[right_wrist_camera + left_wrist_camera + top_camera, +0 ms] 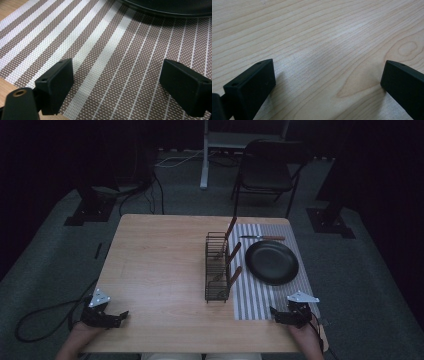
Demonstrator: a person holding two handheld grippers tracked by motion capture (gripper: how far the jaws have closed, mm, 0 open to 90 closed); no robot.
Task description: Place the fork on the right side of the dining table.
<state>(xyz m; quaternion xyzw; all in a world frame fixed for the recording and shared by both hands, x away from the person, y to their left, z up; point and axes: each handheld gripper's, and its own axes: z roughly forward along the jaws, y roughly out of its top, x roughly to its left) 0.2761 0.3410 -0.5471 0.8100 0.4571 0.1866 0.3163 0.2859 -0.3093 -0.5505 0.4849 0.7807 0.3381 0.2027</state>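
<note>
High view: knife (262,238) lies crosswise beyond plate (271,262); both claws spread, empty.

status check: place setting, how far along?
Done: black plate and knife lie on the striped mat. In hand: nothing; left tongs and right tongs rest open. Left, likely: three wooden-handled utensils stand in the wire rack.

— What gets cut off?

— In the right gripper view the dark plate (170,7) runs off the top edge, leaving just its near rim. The striped mat (105,57) runs past the frame too.

— And from above?

— The wire rack (218,267) hides the lower ends of the wooden-handled utensils (233,252); what kind they are is too small to tell. The person's forearms leave the bottom edge.
</note>
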